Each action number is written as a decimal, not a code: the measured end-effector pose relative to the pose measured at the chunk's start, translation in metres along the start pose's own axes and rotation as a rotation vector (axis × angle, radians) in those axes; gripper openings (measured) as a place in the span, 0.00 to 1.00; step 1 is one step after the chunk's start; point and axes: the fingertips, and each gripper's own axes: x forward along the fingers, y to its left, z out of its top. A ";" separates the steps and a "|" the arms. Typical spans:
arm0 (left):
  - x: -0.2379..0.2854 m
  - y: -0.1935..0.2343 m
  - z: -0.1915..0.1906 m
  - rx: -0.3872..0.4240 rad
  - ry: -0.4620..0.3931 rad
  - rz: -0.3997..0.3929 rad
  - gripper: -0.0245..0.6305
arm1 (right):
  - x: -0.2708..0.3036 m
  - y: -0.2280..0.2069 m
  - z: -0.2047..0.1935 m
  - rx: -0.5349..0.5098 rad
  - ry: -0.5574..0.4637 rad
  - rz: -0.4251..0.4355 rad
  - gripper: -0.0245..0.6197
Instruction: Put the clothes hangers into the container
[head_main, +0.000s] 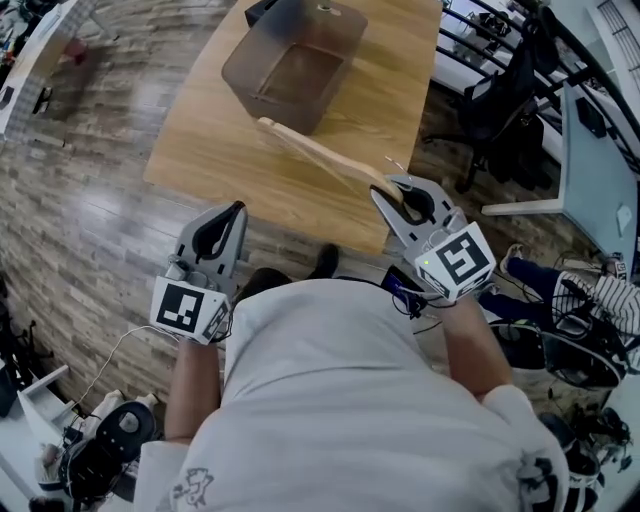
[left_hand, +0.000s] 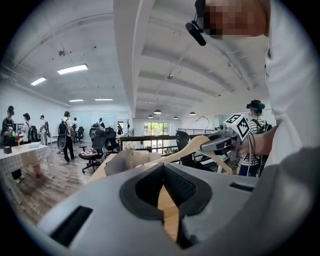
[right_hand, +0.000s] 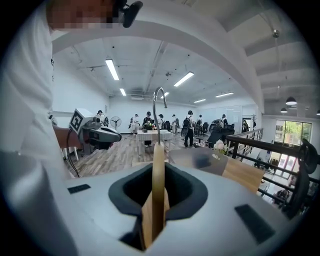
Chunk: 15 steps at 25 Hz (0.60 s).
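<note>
A wooden clothes hanger (head_main: 320, 155) with a metal hook (right_hand: 156, 105) is clamped in my right gripper (head_main: 400, 190), which is shut on it near the hook. The hanger's long arm reaches up and left over the wooden table (head_main: 210, 150), and its tip lies close to the container (head_main: 240, 70), a translucent brown-grey bin standing on the table. Nothing shows inside the bin. My left gripper (head_main: 236, 210) hovers off the table's near edge, shut and empty. From the left gripper view, the hanger (left_hand: 197, 146) and the right gripper (left_hand: 222, 142) show to the right of the container (left_hand: 131, 161).
Black office chairs (head_main: 500, 100) and a white desk (head_main: 600, 170) stand to the right of the table. A bag and cables (head_main: 100, 450) lie on the floor at lower left. Several people stand far off in the room (right_hand: 190, 125).
</note>
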 end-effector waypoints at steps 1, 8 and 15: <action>0.005 0.000 0.001 -0.003 0.005 0.009 0.05 | 0.001 -0.006 -0.002 0.000 0.003 0.008 0.13; 0.020 0.015 -0.006 -0.024 0.043 0.042 0.05 | 0.020 -0.024 -0.007 0.022 0.012 0.036 0.13; 0.040 0.035 -0.010 -0.032 0.062 0.009 0.05 | 0.044 -0.038 -0.002 0.036 0.014 0.018 0.13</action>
